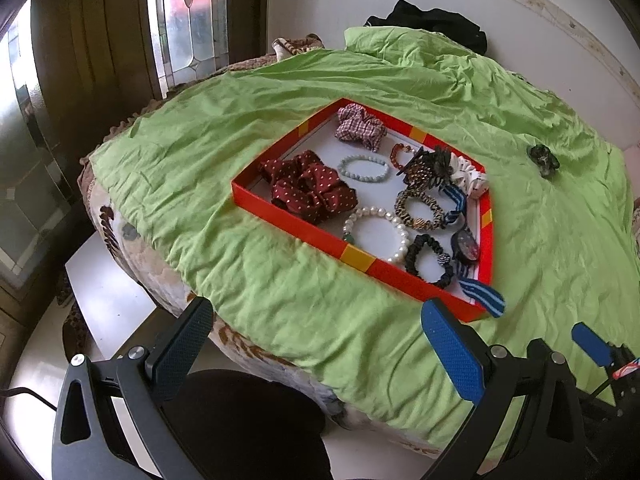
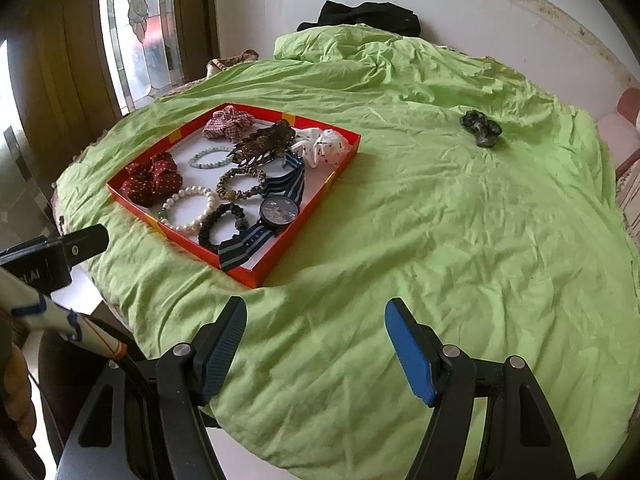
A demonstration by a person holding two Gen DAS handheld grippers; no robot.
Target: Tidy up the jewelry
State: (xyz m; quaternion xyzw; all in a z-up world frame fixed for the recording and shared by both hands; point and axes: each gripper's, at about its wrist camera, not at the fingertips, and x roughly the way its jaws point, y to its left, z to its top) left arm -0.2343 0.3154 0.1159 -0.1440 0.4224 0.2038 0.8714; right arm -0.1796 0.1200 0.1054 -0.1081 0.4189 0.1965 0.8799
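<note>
Looking ahead, I see one dark hair clip (image 2: 481,128) alone on the green cloth (image 2: 440,240), well apart from the red tray (image 2: 316,196) full of bracelets and scrunchies. My right hand-held gripper (image 2: 316,354) is wide and empty. My left hand-held gripper (image 1: 318,344) is too. I think I should reach slowly and pinch the clip's middle.

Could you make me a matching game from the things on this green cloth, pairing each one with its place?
1. dark hair clip
2. watch
3. red dotted scrunchie
4. checked scrunchie

a. tray's far corner
b. alone on the cloth, outside the tray
c. tray's left end
d. by the tray's right wall, strap over the edge

Pairs: 1-b, 2-d, 3-c, 4-a
</note>
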